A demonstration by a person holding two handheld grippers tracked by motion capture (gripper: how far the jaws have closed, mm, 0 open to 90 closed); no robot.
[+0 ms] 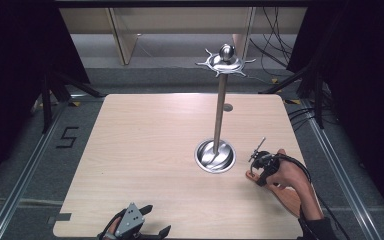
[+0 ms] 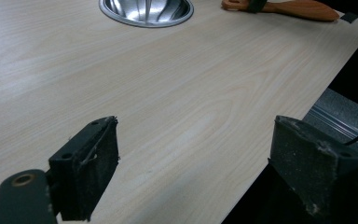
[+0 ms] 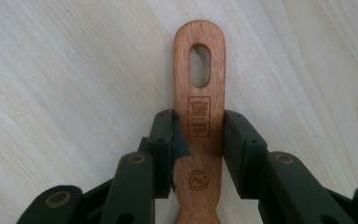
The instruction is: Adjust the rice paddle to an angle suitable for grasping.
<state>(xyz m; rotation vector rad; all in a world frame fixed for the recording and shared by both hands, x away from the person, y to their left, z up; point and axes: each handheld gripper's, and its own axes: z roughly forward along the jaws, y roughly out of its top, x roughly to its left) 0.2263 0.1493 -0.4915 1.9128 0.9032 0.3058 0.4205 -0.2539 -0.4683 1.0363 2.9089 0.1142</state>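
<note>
Wooden table (image 3: 51,70): spatula handle (image 3: 199,116) between right gripper (image 3: 199,140) jaws.

Wooden utensil handle (image 3: 199,107): a burned-in rectangular stamp sits below the hanging slot; its lower lines are too blurred to read with certainty. Nearer the camera, a circular mark reads "Ag+". Floor (image 1: 35,145), left of the table: a black "5" marking (image 1: 68,137).
</note>
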